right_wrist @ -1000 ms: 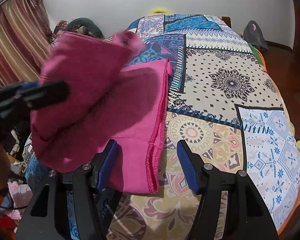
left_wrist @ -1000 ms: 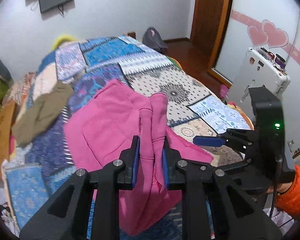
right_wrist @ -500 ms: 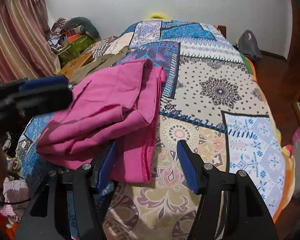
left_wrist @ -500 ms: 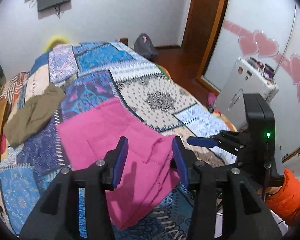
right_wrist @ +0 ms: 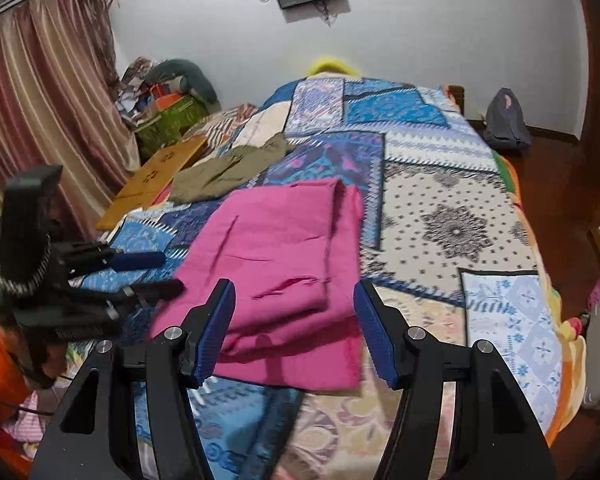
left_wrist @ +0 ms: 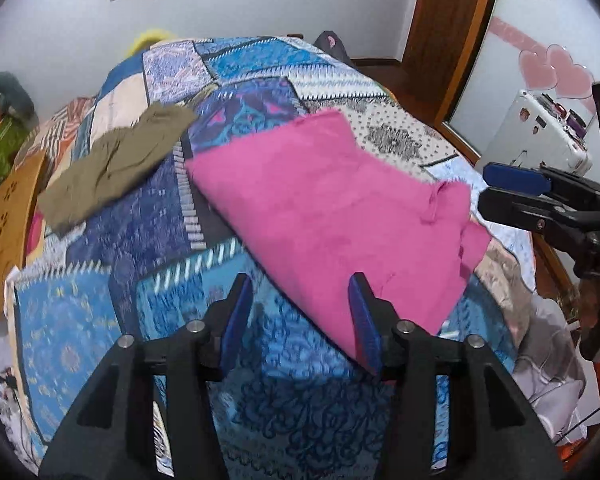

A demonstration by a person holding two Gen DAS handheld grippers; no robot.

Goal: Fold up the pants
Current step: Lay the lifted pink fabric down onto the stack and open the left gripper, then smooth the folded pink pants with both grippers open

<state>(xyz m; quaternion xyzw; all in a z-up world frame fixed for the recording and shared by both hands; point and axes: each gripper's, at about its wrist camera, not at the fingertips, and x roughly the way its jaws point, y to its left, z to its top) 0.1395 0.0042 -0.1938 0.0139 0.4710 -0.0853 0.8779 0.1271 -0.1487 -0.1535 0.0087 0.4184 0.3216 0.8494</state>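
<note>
The pink pants (left_wrist: 332, 208) lie folded on the patchwork bedspread (left_wrist: 148, 220), near the bed's foot end. They also show in the right wrist view (right_wrist: 276, 264), with an upper layer lying over a wider lower one. My left gripper (left_wrist: 300, 316) is open and empty, just short of the pants' near edge. My right gripper (right_wrist: 294, 328) is open and empty over their near edge. Each gripper shows in the other's view, the right one (left_wrist: 516, 188) and the left one (right_wrist: 140, 272).
Olive-brown pants (left_wrist: 112, 164) lie crumpled further up the bed (right_wrist: 228, 172). A wooden board (right_wrist: 156, 176) rests at the bed's left side, with clutter and a curtain (right_wrist: 40, 120) behind. A white case (left_wrist: 540, 136) and a door (left_wrist: 444, 20) stand to the right.
My left gripper let go of the pink pants, opened and drew back. The pants dropped flat onto the bed. My right gripper stayed open and pulled back a little.
</note>
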